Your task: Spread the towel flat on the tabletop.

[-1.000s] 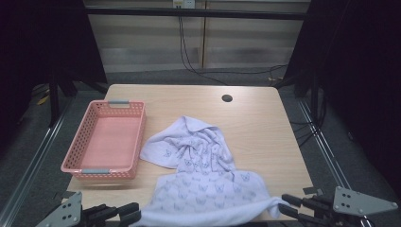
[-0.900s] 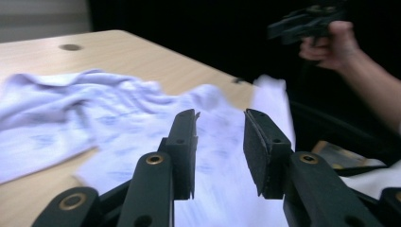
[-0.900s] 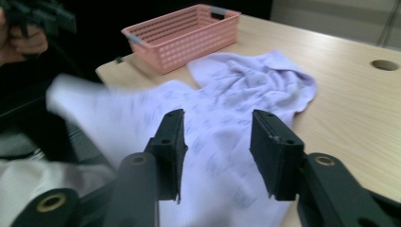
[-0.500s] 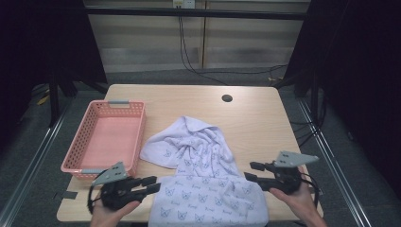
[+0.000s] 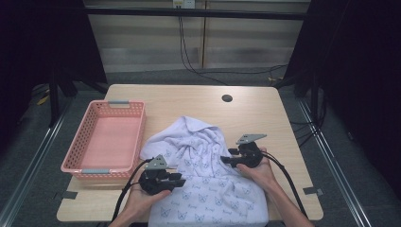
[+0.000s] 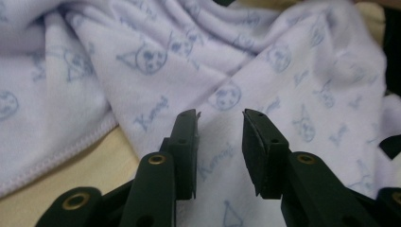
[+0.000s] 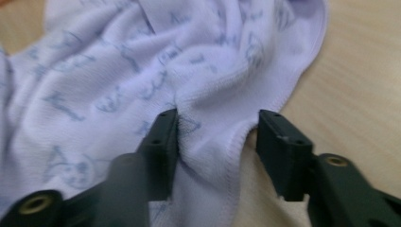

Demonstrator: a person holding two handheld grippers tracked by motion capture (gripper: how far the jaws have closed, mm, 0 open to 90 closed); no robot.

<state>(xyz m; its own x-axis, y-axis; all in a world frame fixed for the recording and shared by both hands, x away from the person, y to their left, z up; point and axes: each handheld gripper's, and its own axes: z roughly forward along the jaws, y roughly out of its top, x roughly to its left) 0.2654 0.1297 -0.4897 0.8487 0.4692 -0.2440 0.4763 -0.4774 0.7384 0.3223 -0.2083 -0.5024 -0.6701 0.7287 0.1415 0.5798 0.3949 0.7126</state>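
High view: since the earlier frames both grippers have been brought up from the table's (image 5: 279,113) near edge onto the garment (image 5: 208,189), the left gripper (image 5: 182,179) now at its 9 o'clock side and the right gripper (image 5: 226,160) at its 3 o'clock side. The garment itself is left lying as before, spread from the table's middle to the 6 o'clock edge, with the basket (image 5: 80,168) just beside it at 9 o'clock.

Left gripper view: the left gripper (image 6: 220,130) is seen with its jaws parted above flat cloth, nothing being pinched; its jaws have just been opening slightly.

Right gripper view: a hemmed fold of the garment (image 7: 208,137) is seen bunched between the jaws of the right gripper (image 7: 217,130), which have just been closing; one pad is laid against the cloth, the other is kept clear of it, so the fold is not yet clamped. This hem detail is lost in the high view.

The garment (image 6: 265,71) is pale lilac knit, printed with small blue cat faces and script, rumpled at its upper part.
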